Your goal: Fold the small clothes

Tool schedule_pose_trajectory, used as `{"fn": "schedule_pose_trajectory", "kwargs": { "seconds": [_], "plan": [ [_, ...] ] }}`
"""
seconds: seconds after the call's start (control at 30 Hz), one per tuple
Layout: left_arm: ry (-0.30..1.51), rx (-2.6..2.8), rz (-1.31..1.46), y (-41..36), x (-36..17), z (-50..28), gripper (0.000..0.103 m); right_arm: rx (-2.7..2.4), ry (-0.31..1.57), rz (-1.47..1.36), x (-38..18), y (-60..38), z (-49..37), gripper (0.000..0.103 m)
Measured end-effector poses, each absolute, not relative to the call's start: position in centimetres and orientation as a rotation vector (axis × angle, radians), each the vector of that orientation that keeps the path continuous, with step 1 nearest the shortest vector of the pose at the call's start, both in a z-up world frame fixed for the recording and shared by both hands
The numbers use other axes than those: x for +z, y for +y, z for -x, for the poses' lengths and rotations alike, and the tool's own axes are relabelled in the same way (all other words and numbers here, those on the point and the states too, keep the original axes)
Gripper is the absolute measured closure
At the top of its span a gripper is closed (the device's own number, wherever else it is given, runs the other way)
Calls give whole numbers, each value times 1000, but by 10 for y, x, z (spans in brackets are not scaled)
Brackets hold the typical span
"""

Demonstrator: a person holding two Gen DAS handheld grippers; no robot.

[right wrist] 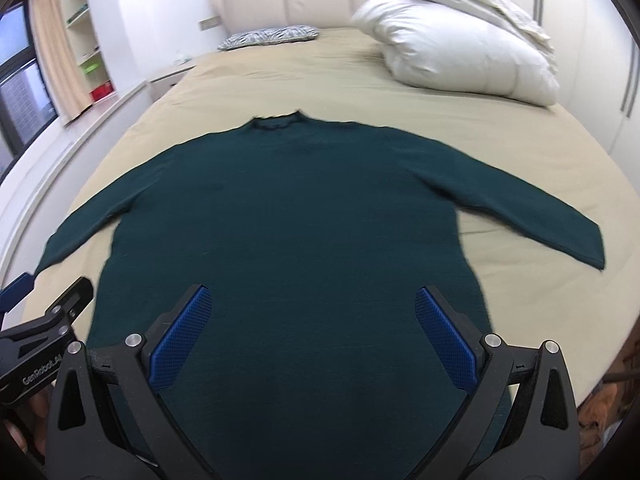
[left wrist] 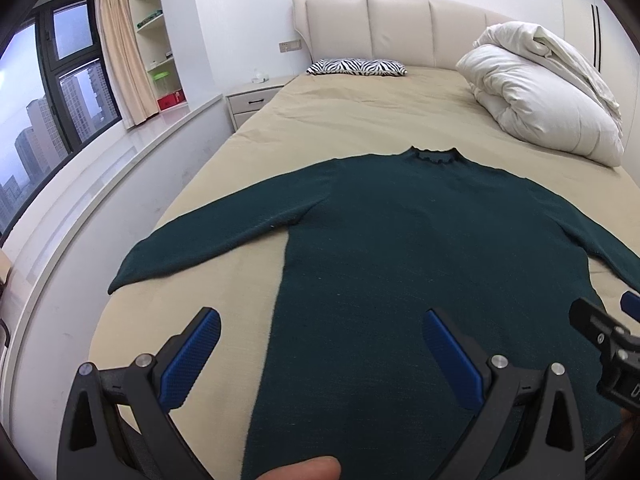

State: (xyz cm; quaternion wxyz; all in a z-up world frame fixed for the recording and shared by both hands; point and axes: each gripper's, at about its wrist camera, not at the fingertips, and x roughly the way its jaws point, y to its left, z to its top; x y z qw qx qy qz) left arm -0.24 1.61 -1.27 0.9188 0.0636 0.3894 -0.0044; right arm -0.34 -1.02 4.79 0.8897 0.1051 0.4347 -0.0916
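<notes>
Sweater lies flat on the bed, collar at twelve o'clock, sleeves spread. My left gripper and right gripper hang spread over the hem. Soft, limp knit; I'd pinch a cuff first

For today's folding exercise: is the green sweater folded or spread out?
Spread: the green sweater lies flat on the bed, both sleeves extended outward.

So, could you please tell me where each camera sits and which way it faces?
Left wrist: on the left gripper, open over the sweater hem, facing the headboard; a fingertip shows.
Right wrist: on the right gripper, also open above the hem, facing likewise.
Shared: sweater, duvet, zebra pillow; each sees the other gripper.
</notes>
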Motion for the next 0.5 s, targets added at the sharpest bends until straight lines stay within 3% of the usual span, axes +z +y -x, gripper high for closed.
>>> {"fn": "schedule_pose_trajectory", "kwargs": {
  "seconds": [0.5],
  "plan": [
    [790, 43, -91, 45, -3, 1, 0, -18, 948, -217, 46, 46, -8, 0]
  ]
}}
